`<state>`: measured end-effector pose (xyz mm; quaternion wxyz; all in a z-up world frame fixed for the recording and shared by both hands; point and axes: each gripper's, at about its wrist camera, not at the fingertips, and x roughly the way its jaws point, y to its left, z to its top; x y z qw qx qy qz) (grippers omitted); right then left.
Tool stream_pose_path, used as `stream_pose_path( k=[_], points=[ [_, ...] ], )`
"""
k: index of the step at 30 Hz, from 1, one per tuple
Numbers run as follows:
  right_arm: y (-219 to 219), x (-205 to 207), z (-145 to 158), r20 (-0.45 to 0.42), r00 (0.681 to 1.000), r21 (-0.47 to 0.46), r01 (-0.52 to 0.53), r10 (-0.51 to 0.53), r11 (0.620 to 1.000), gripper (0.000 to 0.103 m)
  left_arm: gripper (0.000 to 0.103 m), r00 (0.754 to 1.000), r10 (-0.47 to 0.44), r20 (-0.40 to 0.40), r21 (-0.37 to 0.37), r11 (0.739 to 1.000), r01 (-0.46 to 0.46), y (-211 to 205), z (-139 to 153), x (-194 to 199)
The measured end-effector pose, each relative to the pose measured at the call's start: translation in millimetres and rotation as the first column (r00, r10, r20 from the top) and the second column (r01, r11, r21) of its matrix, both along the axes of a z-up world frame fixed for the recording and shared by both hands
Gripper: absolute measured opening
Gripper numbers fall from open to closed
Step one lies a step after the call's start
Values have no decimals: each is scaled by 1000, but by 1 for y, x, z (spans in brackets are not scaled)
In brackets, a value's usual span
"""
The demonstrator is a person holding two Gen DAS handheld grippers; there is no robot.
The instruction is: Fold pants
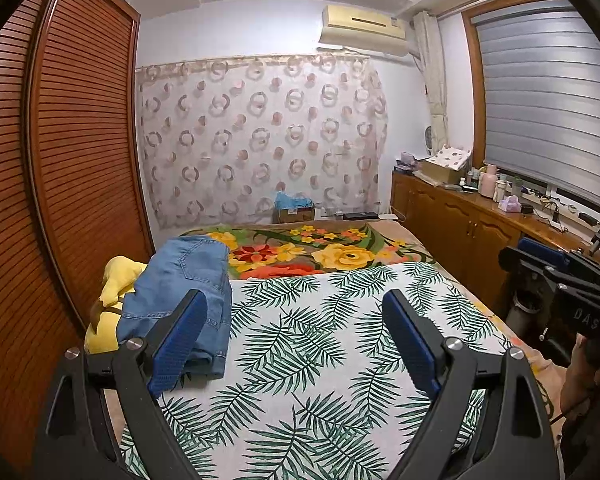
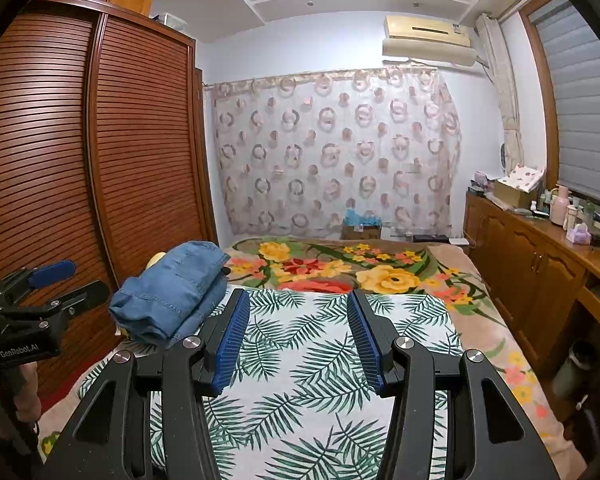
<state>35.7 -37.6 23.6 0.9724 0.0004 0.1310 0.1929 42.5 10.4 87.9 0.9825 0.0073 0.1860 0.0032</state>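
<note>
Jeans [image 1: 180, 300]: folded bundle at the bed's [image 1: 380, 360] left edge, resting partly on a yellow plush toy [image 1: 112, 300], long axis running toward the headboard end. Left gripper [image 1: 296, 344]: nearer, jaws spread wide, empty. Right gripper [image 2: 298, 336]: jaws half spread, empty (jeans lie off to its left).

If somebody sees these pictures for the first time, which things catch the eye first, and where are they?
The folded blue jeans stand out, piled at the left edge of the bed beside a yellow plush toy. Under them lies a white sheet with green palm leaves, and behind it a bright flowered blanket. In front, the left gripper and the right gripper hover open and hold nothing.
</note>
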Motion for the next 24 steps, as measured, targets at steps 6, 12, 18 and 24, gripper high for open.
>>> stream_pose_path(
  k=[6,12,18,24],
  points=[
    [1,1,-1,-5,1000,1,-3,3,1000,52,90,1000,-6,10,-1,1000,6,-4,1,-3],
    [0,0,-1,0,1000,0,0,0,1000,52,90,1000,-4,9,-1,1000,4,-5,0,-4],
    [0,0,-1,0,1000,0,1,-1,1000,52,90,1000,-2,10,1,1000,2,-5,1,-3],
    [-1,0,0,2,1000,0,0,0,1000,52,90,1000,-2,11,-1,1000,2,-5,1,-3]
  ],
)
